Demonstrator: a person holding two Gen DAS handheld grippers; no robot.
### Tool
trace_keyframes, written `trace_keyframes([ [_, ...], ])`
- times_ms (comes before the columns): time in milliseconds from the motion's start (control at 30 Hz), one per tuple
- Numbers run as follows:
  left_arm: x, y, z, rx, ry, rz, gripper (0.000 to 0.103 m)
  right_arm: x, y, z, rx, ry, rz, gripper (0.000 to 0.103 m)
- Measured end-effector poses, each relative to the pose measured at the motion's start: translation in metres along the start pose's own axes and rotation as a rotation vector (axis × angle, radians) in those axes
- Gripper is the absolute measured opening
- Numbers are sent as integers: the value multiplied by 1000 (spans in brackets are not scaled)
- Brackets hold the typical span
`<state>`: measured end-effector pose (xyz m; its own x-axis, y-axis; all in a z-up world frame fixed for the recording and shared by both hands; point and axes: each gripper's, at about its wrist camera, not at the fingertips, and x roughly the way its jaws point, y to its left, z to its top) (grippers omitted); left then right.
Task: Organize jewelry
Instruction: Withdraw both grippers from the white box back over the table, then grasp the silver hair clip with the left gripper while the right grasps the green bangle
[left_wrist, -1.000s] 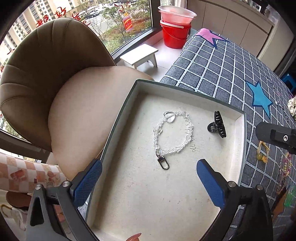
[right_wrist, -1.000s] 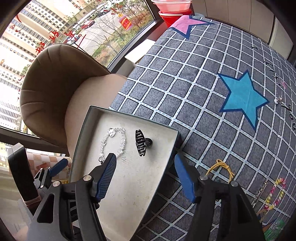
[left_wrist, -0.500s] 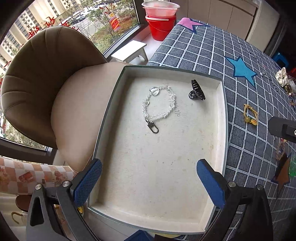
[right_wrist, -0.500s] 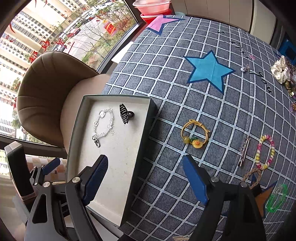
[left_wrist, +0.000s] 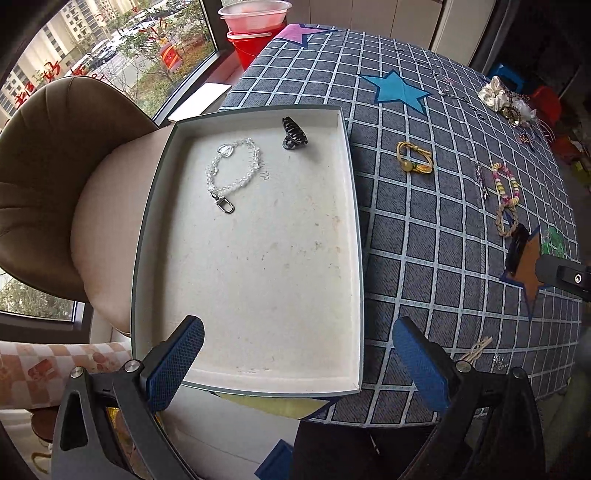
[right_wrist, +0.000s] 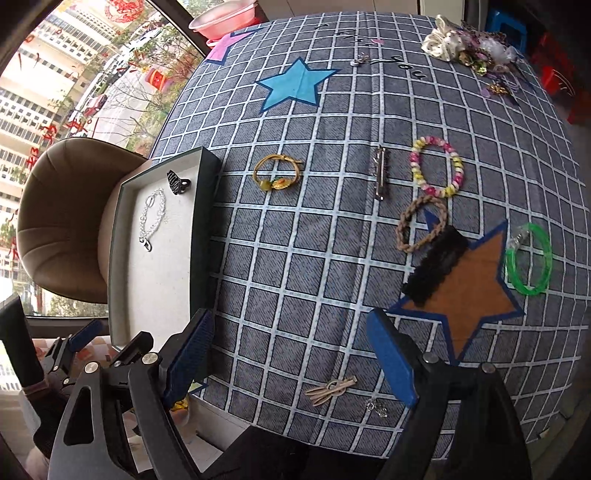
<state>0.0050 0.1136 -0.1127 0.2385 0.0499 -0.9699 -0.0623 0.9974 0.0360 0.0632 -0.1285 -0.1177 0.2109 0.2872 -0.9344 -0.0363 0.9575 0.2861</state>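
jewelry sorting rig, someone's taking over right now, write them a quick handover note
Left tongs: open, empty, over the near end of the box.
Right tongs: open, empty, over the checked cloth.
Done: clear bead bracelet and black claw clip lie in the box.
Left on the cloth: yellow hair tie, silver barrette, pink-yellow bracelet, braided tan band, black comb clip, green bangle, small pieces at the near edge, and a pile at the far corner.

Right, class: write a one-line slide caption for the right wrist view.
Open right gripper above checked cloth strewn with bracelets; box holds a chain and hair claw.
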Motion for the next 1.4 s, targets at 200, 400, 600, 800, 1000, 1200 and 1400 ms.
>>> trace_keyframes([
  [200, -7, -32, 2, 95, -13, -26, 103, -25, -48, -30, 137, -33, -51, 86],
  [400, -4, -67, 16, 154, -10, -42, 103, -47, -97, -47, 261, -61, -98, 86],
  [600, 10, -108, 32, 197, 22, -64, 103, -52, -144, -48, 344, -53, -133, 86],
  [800, 28, -146, 56, 212, 40, -70, 103, -46, -184, -38, 388, -28, -157, 86],
  [1000, 52, -172, 92, 180, 47, -66, 103, -35, -216, -22, 390, -9, -179, 86],
  [1200, 71, -196, 122, 196, 37, -57, 103, -18, -237, -2, 364, 5, -205, 86],
  [1400, 89, -216, 139, 226, 41, -54, 103, 1, -254, 16, 347, 27, -236, 86],
])
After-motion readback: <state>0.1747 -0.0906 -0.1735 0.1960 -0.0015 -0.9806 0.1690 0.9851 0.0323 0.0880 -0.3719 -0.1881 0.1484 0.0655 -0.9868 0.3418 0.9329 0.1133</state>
